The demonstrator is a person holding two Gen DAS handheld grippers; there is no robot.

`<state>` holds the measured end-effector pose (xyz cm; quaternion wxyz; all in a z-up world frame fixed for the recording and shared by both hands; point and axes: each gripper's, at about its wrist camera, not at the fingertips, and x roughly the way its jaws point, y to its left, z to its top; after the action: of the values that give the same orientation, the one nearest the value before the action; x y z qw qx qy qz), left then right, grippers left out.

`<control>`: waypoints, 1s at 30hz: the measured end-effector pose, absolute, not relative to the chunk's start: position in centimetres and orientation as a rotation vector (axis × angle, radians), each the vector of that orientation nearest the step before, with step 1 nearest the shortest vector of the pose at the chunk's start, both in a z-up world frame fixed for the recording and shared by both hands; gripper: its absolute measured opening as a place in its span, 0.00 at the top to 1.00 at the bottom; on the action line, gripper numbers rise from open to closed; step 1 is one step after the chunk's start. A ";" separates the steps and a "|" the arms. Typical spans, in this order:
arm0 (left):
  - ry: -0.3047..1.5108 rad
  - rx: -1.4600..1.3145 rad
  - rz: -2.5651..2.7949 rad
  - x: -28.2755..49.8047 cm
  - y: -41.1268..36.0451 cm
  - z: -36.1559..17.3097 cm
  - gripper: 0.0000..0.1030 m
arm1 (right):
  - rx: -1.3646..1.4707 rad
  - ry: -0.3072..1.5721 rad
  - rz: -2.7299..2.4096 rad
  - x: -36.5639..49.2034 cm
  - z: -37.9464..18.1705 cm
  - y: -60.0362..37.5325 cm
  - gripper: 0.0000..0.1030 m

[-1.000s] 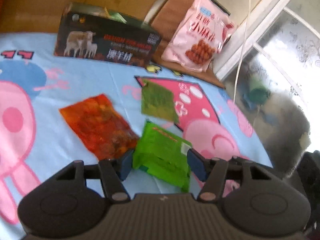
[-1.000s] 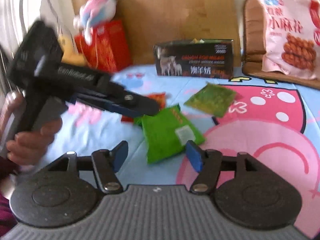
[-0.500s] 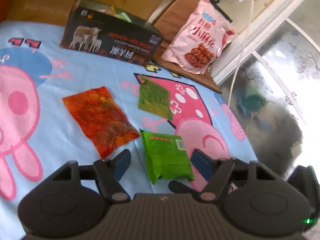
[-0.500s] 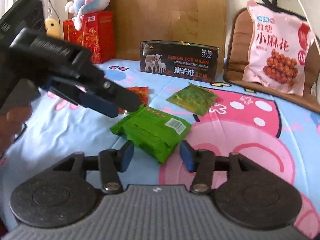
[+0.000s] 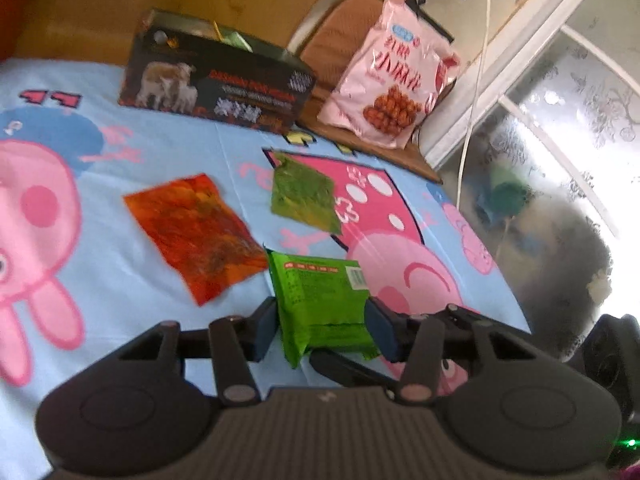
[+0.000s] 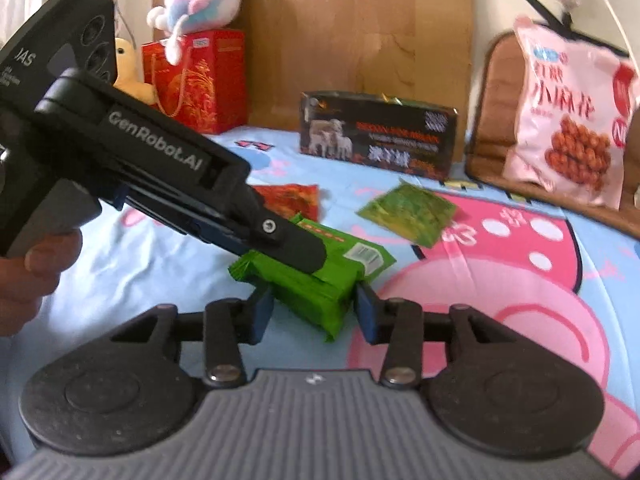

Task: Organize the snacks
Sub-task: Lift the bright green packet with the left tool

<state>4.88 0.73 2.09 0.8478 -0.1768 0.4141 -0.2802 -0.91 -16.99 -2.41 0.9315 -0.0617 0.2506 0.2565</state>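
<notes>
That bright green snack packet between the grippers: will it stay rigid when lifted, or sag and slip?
The green packet looks like a soft, crinkled film pouch, so it will probably bend, not stay flat. Its glossy wrapper may slip. Both the left gripper and the right gripper are closing around it, which should steady it.

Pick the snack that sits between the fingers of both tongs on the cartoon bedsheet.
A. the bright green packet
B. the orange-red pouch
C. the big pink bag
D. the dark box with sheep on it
A: the bright green packet lies between the closing pads of the left tongs and, in the right wrist view, the right tongs.
</notes>
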 end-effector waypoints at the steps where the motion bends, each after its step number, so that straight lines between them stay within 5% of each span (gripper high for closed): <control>1: 0.859 -0.379 -0.585 4.7 1.2 2.3 0.55 | -0.129 0.497 0.526 -1.2 -2.3 -16.6 0.55; 13: 0.768 -0.396 -0.545 4.7 4.7 0.9 0.53 | -0.103 0.513 0.565 0.9 -2.2 -13.2 0.55; 23: 0.739 -0.390 -0.580 4.3 4.9 0.0 0.45 | -0.109 0.563 0.572 1.2 -2.3 -12.8 0.36; 30: 0.745 -0.426 -0.601 4.6 5.3 -0.3 0.43 | -0.057 0.569 0.578 1.4 -2.4 -13.5 0.36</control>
<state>4.58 5.33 -0.27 0.8658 -0.2035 0.3558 -0.2871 1.44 -13.48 -2.37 0.9185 -0.0279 0.2765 0.2813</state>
